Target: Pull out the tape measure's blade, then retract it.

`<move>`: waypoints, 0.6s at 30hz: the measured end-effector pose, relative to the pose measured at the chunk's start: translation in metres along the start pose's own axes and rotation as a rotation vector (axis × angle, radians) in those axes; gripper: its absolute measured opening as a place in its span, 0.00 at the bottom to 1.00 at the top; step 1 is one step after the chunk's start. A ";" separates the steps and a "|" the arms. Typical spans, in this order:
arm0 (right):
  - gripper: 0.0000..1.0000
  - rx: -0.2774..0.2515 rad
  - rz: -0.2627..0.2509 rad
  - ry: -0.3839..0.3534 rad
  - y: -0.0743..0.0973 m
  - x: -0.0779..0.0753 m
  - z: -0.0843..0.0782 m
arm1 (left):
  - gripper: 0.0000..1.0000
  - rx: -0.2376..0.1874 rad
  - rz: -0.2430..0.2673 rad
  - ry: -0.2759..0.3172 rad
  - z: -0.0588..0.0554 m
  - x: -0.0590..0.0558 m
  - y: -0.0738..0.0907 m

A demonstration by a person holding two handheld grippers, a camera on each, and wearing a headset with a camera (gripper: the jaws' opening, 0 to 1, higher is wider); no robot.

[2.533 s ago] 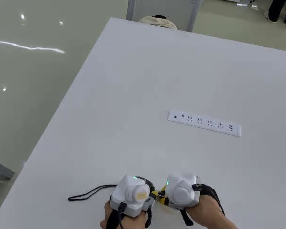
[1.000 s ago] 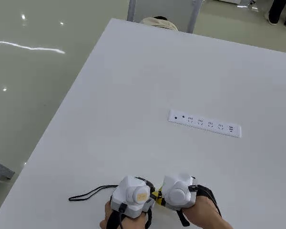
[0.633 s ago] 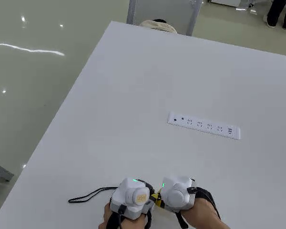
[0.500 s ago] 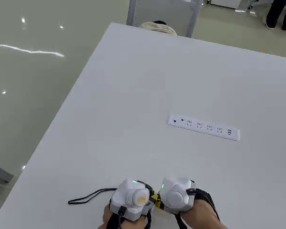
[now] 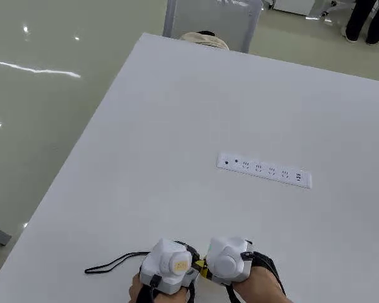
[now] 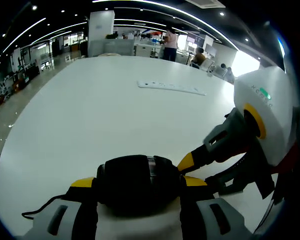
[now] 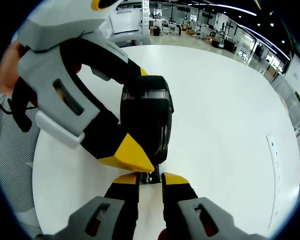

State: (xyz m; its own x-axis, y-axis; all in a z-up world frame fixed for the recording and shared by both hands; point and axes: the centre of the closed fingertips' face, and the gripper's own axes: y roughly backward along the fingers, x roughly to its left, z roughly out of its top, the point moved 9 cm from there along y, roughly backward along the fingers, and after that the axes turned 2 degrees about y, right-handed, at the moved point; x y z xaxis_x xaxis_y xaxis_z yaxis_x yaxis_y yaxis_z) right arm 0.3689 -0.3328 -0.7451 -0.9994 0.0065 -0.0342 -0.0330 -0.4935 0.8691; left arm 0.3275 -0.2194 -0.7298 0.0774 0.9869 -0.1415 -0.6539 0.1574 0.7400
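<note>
From above, the head view gives the two white gripper bodies pressed side by side, well apart from the power strip (image 5: 264, 170) on its near side, at the tabletop (image 5: 196, 107) edge. A black cord (image 5: 114, 260) runs away from them on the tabletop.

What they hold is hidden there. The gripper views show it. The left hand-held gripper (image 6: 139, 181) is clamped on the black tape measure (image 6: 139, 172), one yellow-tipped jaw on each side of the case. The right hand-held gripper (image 7: 150, 179) has its jaws almost together, pinched on the small metal blade tip (image 7: 150, 176) just under the case. The tape measure sits between both grippers, with the power strip far behind it.
</note>
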 end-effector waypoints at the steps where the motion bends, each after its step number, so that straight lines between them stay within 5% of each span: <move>1: 0.18 0.001 -0.001 -0.001 0.000 0.000 0.000 | 0.64 -0.001 0.000 -0.001 0.000 0.000 0.000; 18: 0.22 -0.003 -0.027 -0.053 0.002 0.000 -0.005 | 0.65 -0.021 -0.009 -0.029 -0.001 -0.001 0.002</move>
State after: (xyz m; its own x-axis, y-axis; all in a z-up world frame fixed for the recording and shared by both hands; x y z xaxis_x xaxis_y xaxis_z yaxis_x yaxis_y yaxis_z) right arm 0.3689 -0.3384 -0.7458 -0.9973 0.0658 -0.0318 -0.0603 -0.4953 0.8666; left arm 0.3256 -0.2202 -0.7290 0.1053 0.9861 -0.1287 -0.6691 0.1659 0.7244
